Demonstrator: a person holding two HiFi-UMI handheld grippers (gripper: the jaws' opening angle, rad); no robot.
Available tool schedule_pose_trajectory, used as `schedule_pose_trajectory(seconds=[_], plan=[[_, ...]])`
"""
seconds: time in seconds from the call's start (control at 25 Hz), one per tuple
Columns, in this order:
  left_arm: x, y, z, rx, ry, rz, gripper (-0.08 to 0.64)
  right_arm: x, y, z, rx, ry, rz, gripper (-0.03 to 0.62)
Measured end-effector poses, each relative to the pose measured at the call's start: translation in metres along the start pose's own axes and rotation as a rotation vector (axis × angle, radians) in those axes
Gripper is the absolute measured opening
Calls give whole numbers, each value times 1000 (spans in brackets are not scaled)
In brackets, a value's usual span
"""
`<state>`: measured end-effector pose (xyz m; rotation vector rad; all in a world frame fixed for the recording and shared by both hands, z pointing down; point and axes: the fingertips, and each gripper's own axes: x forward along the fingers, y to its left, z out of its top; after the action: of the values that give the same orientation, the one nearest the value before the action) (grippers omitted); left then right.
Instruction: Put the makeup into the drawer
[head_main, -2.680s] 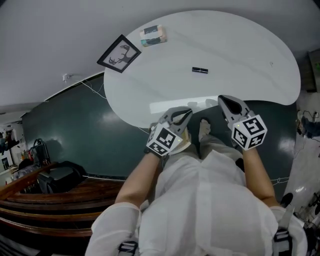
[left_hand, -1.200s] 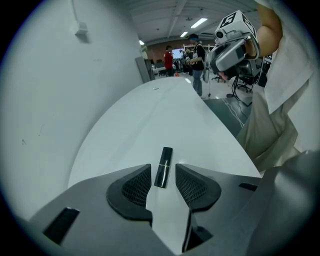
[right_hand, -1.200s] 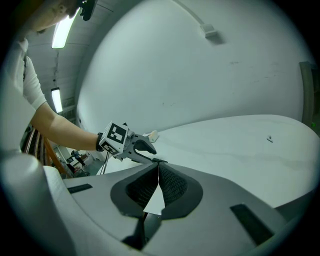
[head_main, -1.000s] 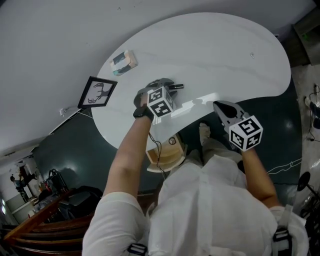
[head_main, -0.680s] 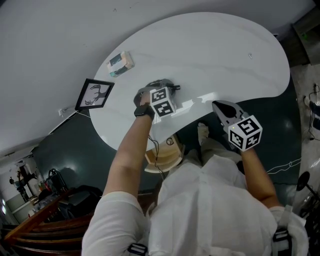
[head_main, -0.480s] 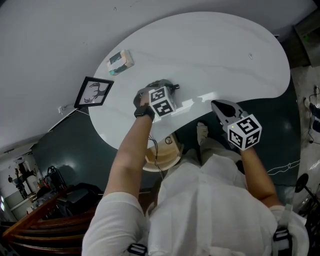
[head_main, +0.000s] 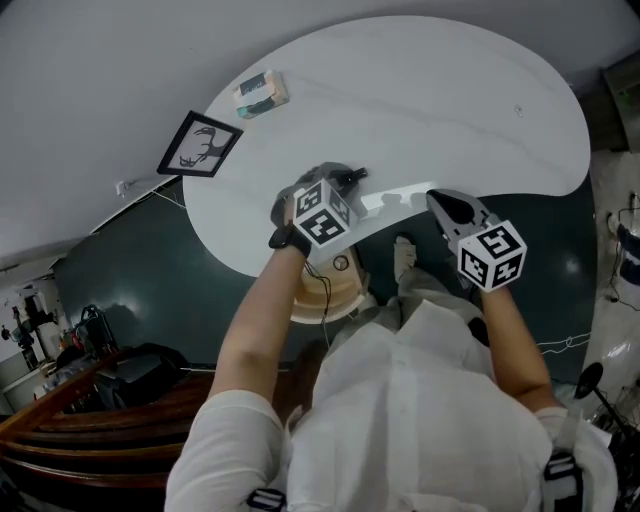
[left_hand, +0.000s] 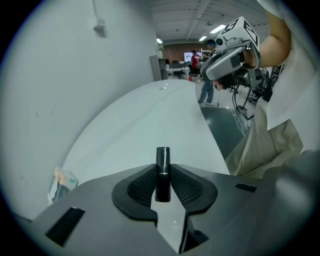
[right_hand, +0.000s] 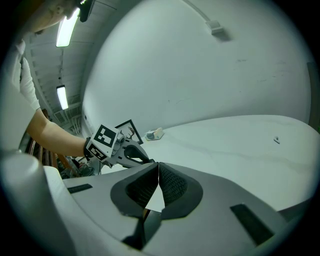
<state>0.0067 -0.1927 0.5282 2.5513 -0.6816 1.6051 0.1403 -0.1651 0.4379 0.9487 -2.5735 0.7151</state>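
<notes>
The makeup, a short black tube (left_hand: 162, 172), stands upright between the pads of my left gripper (left_hand: 162, 181), which is shut on it. In the head view that left gripper (head_main: 347, 181) hovers over the near edge of the white table (head_main: 450, 90), with the tube's end (head_main: 355, 176) poking out from its tip. My right gripper (head_main: 441, 201) stays by the table's near edge to the right, and its jaws (right_hand: 158, 172) are shut with nothing in them. The right gripper view also shows the left gripper (right_hand: 144, 159). No drawer is in view.
A framed deer picture (head_main: 197, 145) leans at the table's far left end, with a small packet (head_main: 262, 94) on the tabletop beside it. A round wooden stool (head_main: 325, 295) stands under the near edge by the person's legs. A dark floor lies below.
The tube lay alone on the table. My left gripper reached out to it, closed on it, and has lifted it slightly back toward the near edge. The right gripper has barely moved.
</notes>
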Motion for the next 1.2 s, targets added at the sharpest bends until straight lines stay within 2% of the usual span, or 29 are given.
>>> schedule_pose_trajectory(seconds=[0.24, 0.56, 0.88, 1.2], plan=[[-52, -44, -35, -102, -44, 42, 100, 4, 52, -14, -34, 16, 33, 11], [-97, -134, -96, -145, -44, 15, 98, -5, 139, -51, -73, 44, 87, 11], [-82, -217, -167, -155, 17, -58, 100, -21, 191, -99, -76, 54, 75, 11], [-29, -242, -212, -105, 93, -135, 100, -39, 210, -141, -49, 74, 29, 11]])
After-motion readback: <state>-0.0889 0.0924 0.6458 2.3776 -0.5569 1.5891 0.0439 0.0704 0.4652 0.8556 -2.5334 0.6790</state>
